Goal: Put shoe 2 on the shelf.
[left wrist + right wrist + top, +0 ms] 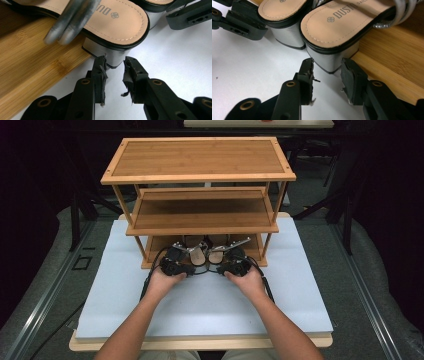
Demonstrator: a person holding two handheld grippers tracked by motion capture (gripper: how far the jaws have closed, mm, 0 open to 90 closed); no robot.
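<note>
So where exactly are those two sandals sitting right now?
In the high view, the sandals lie side by side at the middle of the bottom shelf of the bamboo rack, heels toward the person, just ahead of both grippers.

Two heeled sandals, a left one (199, 254) and a right one (217, 253), sit side by side, toes pointing far, on the bottom tier of one bamboo rack (200, 157) with three shelves. Each sandal has one silver block heel. Two black grippers, the left gripper (189, 251) and the right gripper (226, 251), each with two jaws, sit near them. One white board (200, 305) covers one table.
</note>
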